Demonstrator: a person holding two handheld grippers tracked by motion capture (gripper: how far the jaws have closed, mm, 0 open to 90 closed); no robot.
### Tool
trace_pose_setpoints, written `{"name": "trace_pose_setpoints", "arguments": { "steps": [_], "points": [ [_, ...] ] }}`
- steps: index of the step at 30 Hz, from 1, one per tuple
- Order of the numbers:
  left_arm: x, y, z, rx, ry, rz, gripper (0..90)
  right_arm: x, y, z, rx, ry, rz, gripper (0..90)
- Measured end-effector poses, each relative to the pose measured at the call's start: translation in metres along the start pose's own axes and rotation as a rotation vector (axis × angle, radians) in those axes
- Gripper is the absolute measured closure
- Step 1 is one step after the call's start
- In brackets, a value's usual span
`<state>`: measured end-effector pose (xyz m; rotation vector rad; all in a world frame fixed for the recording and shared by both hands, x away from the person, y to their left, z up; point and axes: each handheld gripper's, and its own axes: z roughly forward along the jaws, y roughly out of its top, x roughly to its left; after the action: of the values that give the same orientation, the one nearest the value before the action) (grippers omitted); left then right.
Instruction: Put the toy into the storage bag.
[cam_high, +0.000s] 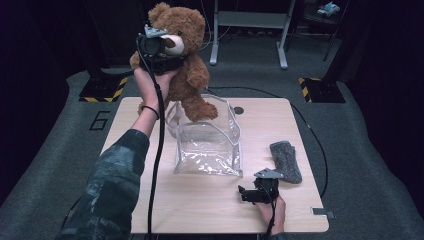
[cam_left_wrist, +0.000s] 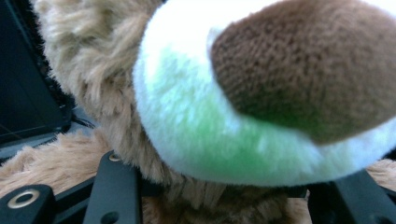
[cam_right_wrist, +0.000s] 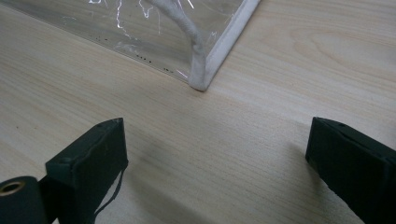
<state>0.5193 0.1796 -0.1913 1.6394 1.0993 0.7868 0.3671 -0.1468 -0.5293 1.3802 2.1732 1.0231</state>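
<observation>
My left sleeve (cam_high: 112, 185) sits closest, and above it my left gripper (cam_high: 161, 56) is raised off the surface (cam_high: 210, 205), its jaws clamped on the teddy bear (cam_high: 185, 55) at the neck. The bear hangs upright with 1 foot dipping into the open top of the clear plastic bag (cam_high: 209, 145). Further right, my right gripper (cam_high: 246, 194) rests on the surface near the bag's corner, jaws spread wide, holding nothing. A grey sock (cam_high: 286, 161) lies just beyond it.
</observation>
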Motion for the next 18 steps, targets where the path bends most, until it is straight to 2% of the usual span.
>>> {"name": "trace_pose_setpoints", "arguments": {
  "steps": [2,11,18],
  "points": [
    [-0.003,-0.001,0.002,-0.002,-0.003,-0.005,46.7,0.0,0.0,0.0,0.0,0.0,-0.001,4.8],
    [-0.023,-0.007,0.023,-0.02,-0.077,-0.01,46.6,0.001,0.0,0.0,-0.003,0.002,0.008,4.8],
    [-0.031,-0.014,0.037,-0.025,-0.114,-0.032,46.5,0.0,0.0,0.0,-0.001,0.004,0.005,4.7]
  ]
}}
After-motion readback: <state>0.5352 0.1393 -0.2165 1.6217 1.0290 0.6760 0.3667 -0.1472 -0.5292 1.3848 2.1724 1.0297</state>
